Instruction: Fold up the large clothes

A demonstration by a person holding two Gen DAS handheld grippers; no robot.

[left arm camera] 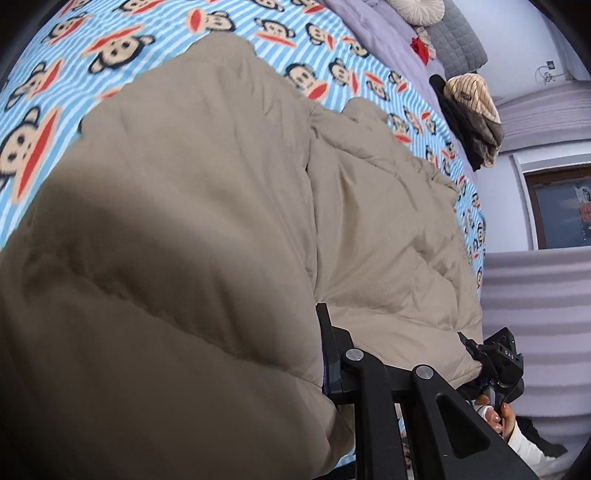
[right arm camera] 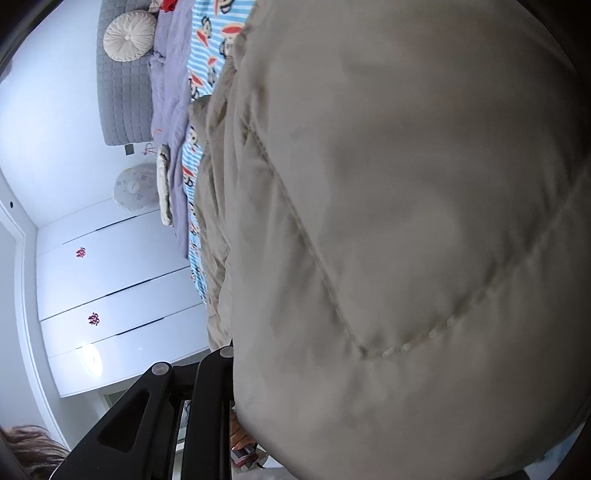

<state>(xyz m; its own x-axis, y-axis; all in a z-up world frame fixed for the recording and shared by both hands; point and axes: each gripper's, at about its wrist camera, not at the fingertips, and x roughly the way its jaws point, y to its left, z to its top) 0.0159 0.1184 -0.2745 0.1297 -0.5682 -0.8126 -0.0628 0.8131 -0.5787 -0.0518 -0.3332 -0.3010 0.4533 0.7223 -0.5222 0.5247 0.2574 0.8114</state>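
Closest to each lens is puffy beige cloth: the left tongs [left arm camera: 325,354] are closed on the hem of a quilted beige coat [left arm camera: 207,206], one black finger showing with fabric pressed against it, and the right tongs [right arm camera: 231,369] seem to pinch the same coat [right arm camera: 388,221], though their tips are buried in padding, so I cannot tell how far they are closed. In the left view the right tongs [left arm camera: 495,360] show at the coat's other corner, on the edge nearest the person. The step looks like lifting this near edge to fold it toward the far end; done well, both corners should rise level and travel together, the hem kept taut between them so the slippery filling does not sag or bunch. Beyond, the coat's rest lies on the bed — a blue striped monkey-print blanket [left arm camera: 110,48]. Farther off sit a lilac quilt [right arm camera: 170,110], a round cushion [right arm camera: 129,35], a grey headboard [right arm camera: 118,92] and white wardrobe doors [right arm camera: 122,291].
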